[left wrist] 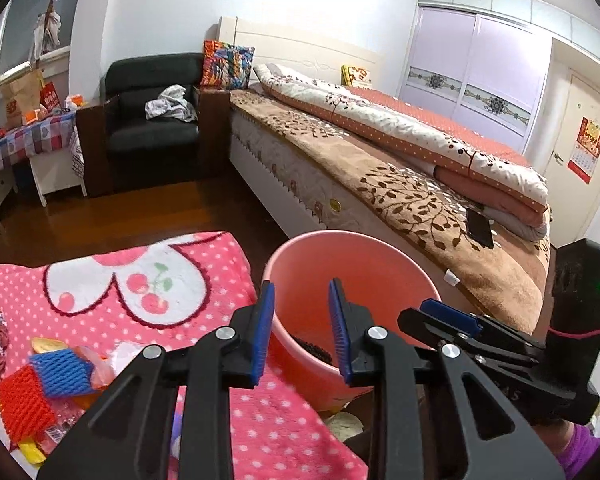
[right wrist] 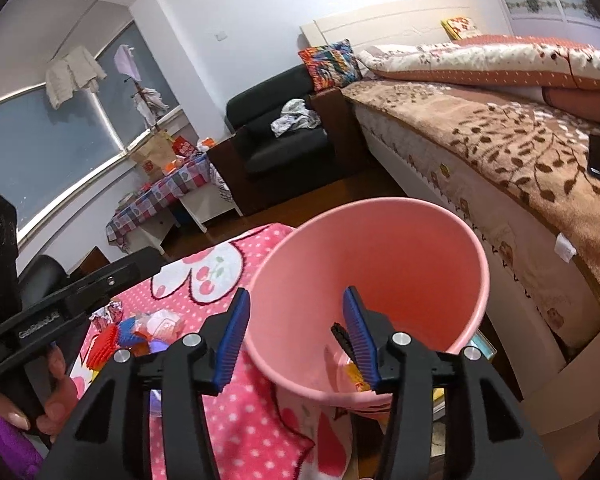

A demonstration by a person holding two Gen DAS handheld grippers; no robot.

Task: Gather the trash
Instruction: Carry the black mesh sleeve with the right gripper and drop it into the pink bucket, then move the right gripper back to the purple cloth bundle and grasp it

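- Pink bin (right wrist: 380, 256): beside the bed (left wrist: 400, 184), dark scrap and wrappers inside
- Trash pile (left wrist: 48, 380): on the pink dotted blanket (left wrist: 172, 280), left of the bin
- Left gripper (left wrist: 300, 328): jaws apart, empty, over the bin
- Right gripper (right wrist: 296, 332): jaws apart, empty, over the bin

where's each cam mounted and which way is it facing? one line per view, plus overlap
Left wrist: on the left gripper, angled down over the pink bin; beyond it the bed; the right gripper shows at right.
Right wrist: on the right gripper, angled down into the bin; the left gripper body and a hand show at left.
Shared: bin, pink dotted blanket, trash pile, bed, black armchair.
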